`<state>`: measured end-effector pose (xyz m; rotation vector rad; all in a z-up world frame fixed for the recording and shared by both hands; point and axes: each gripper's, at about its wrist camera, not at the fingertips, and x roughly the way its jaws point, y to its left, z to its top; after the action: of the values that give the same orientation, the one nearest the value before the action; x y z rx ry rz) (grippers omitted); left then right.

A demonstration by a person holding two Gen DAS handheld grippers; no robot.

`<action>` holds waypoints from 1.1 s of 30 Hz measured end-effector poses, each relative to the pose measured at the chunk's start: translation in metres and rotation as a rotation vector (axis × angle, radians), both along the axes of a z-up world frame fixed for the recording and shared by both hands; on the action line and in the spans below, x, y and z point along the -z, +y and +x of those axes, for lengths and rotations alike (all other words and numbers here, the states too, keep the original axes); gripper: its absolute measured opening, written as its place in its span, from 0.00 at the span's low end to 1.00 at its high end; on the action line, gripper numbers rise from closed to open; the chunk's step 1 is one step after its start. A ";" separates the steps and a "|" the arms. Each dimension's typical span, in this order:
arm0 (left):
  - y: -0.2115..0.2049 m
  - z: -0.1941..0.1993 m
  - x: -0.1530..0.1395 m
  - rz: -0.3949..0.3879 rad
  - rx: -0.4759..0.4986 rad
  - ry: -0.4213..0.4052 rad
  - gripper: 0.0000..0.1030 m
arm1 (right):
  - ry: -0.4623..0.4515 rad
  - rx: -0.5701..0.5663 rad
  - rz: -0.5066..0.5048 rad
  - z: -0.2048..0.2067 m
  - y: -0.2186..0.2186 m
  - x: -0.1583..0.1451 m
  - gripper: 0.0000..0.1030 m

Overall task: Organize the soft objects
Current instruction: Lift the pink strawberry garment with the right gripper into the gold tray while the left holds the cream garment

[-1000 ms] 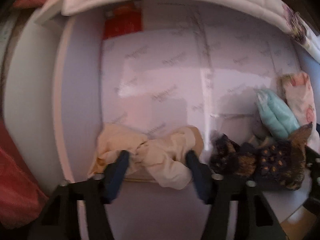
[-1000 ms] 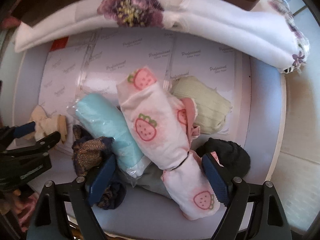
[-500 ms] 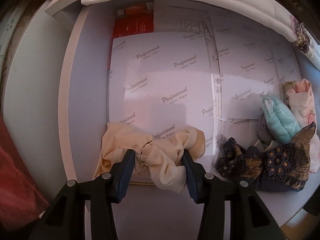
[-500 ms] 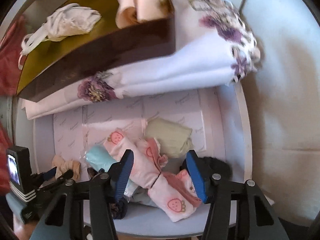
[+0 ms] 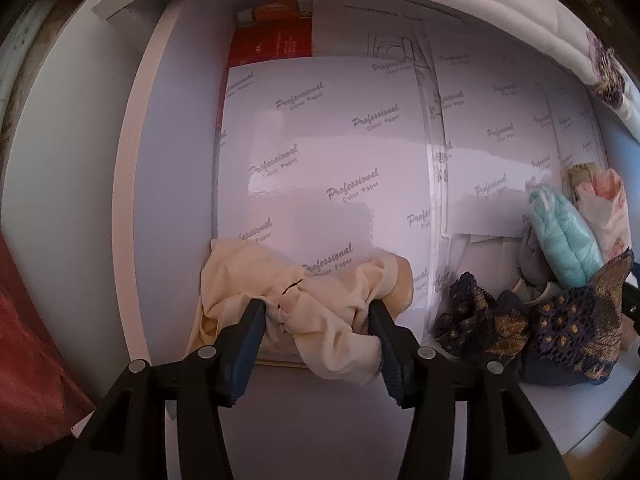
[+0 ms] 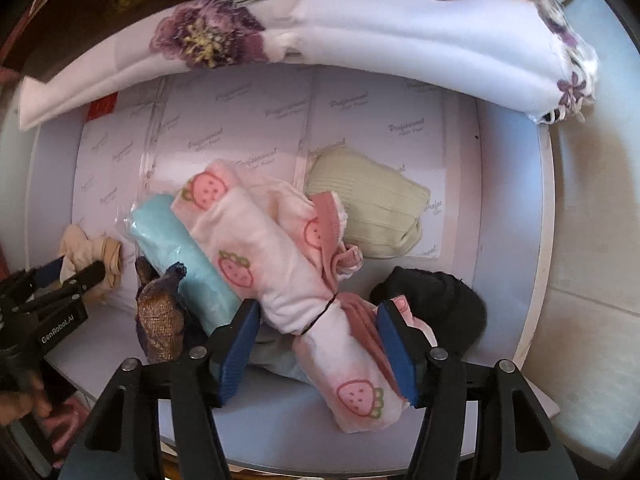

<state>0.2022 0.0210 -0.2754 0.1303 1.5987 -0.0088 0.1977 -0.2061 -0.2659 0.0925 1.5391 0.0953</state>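
A cream stocking bundle (image 5: 320,312) lies on the glossy paper lining a white shelf (image 5: 172,208). My left gripper (image 5: 314,322) points down over it with a fingertip on each side. Its jaws are opening and the cloth sits loosely between them. A pink strawberry-print roll (image 6: 280,280), tied with a black band, lies across a teal packet (image 6: 180,252). My right gripper (image 6: 318,336) straddles the roll near the band. Its jaws are opening too, with the roll between them and a small gap at the left pad.
Dark blue and gold lace cloth (image 5: 560,328) lies right of the stocking. A pale green folded cloth (image 6: 368,208) and a black fuzzy item (image 6: 440,304) sit near the roll. A white floral-embroidered fabric (image 6: 360,36) overhangs the back of the shelf. A red box (image 5: 268,44) stands at the back left.
The right gripper was further from the pile half a second ago, then came back close over the strawberry roll with narrower jaws than at first. The left jaws pinched the stocking slightly, then widened.
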 end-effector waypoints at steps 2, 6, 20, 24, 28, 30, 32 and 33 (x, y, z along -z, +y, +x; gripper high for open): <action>-0.002 0.000 0.001 0.007 0.011 0.001 0.53 | 0.012 -0.010 -0.013 -0.002 0.004 0.004 0.59; 0.000 0.001 -0.001 0.000 -0.003 -0.004 0.46 | 0.016 -0.067 -0.056 -0.013 0.017 0.011 0.40; -0.018 -0.006 -0.011 -0.078 0.084 -0.011 0.42 | -0.148 0.005 0.053 -0.039 0.020 -0.070 0.36; -0.023 -0.006 -0.009 -0.104 0.094 0.007 0.42 | -0.195 0.039 0.161 -0.047 0.009 -0.107 0.36; -0.015 -0.003 -0.007 -0.115 0.089 0.020 0.42 | -0.254 0.099 0.278 -0.039 -0.003 -0.153 0.36; -0.013 -0.003 -0.006 -0.115 0.087 0.022 0.42 | -0.297 0.145 0.312 -0.029 -0.007 -0.176 0.36; -0.014 -0.002 -0.002 -0.116 0.085 0.023 0.42 | -0.332 0.202 0.354 -0.012 -0.009 -0.197 0.36; -0.015 0.000 -0.002 -0.114 0.086 0.023 0.42 | -0.342 0.229 0.371 -0.003 -0.010 -0.204 0.36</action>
<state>0.2019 0.0059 -0.2735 0.1104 1.6103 -0.1685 0.1945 -0.2156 -0.0617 0.5199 1.1463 0.2035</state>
